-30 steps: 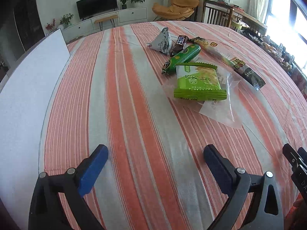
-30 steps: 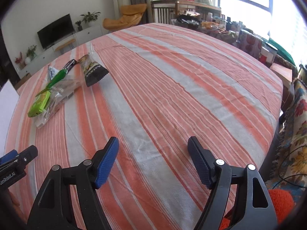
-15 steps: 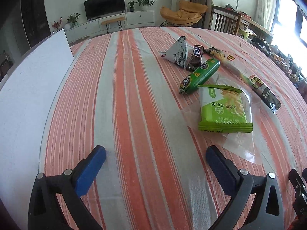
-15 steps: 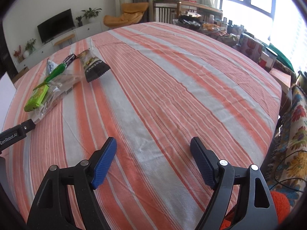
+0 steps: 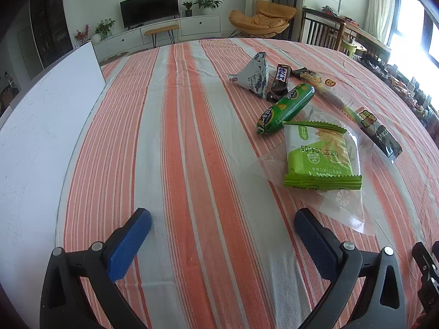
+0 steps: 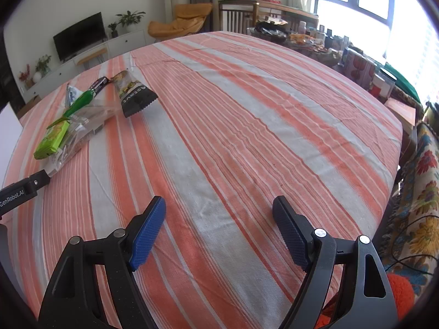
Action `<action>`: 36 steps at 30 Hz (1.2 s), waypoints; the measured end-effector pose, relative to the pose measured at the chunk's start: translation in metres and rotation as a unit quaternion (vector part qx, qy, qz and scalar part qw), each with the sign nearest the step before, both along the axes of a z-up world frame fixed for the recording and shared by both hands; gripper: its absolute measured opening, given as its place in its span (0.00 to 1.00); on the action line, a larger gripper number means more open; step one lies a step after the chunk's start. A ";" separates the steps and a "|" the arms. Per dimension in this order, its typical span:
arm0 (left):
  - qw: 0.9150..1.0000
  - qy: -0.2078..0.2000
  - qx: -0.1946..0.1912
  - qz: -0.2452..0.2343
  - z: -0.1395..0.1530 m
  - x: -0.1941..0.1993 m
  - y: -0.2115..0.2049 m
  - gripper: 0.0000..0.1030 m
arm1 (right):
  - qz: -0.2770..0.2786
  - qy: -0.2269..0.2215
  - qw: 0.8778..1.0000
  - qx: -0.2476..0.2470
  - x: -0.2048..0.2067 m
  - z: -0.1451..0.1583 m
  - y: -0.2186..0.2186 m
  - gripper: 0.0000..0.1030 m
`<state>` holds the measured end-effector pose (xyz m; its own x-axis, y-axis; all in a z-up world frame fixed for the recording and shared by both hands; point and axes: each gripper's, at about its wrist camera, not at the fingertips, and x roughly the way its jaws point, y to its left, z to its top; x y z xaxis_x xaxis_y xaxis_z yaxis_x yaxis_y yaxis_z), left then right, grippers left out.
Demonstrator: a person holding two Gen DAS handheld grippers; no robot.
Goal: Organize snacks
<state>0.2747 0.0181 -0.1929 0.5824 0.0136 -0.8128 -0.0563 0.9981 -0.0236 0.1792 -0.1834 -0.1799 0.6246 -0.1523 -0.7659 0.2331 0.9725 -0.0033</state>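
A white board (image 5: 41, 126) lies at the striped tablecloth's (image 5: 175, 142) edge; beyond stand 1 television (image 5: 149, 6) and 1 orange armchair (image 5: 263, 19).

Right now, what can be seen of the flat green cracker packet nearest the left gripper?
The green cracker packet is a flat, glossy plastic pillow pack, light green with a picture of crackers, printed text and a stamped date, and darker crimped, serrated seals at both ends. It looks sealed and lies flat on a clear plastic bag spread over the striped tablecloth. Its far end meets or slightly overlaps the green sausage-shaped snack. No gripper touches it.
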 end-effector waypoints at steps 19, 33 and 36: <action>1.000 0.000 0.000 0.000 -0.001 0.000 0.000 1.00 | 0.001 -0.001 1.000 0.002 -0.001 0.000 -0.001 0.81; 1.000 0.000 0.000 0.000 0.000 0.000 0.000 1.00 | 0.001 -0.001 1.000 0.002 -0.001 0.000 -0.001 0.82; 1.000 0.000 0.000 0.000 0.000 0.000 0.000 1.00 | 0.001 -0.001 1.000 0.002 -0.001 0.000 -0.001 0.82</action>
<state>0.2749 0.0180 -0.1927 0.5823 0.0139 -0.8129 -0.0565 0.9981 -0.0234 0.1781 -0.1844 -0.1797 0.6259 -0.1486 -0.7656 0.2320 0.9727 0.0008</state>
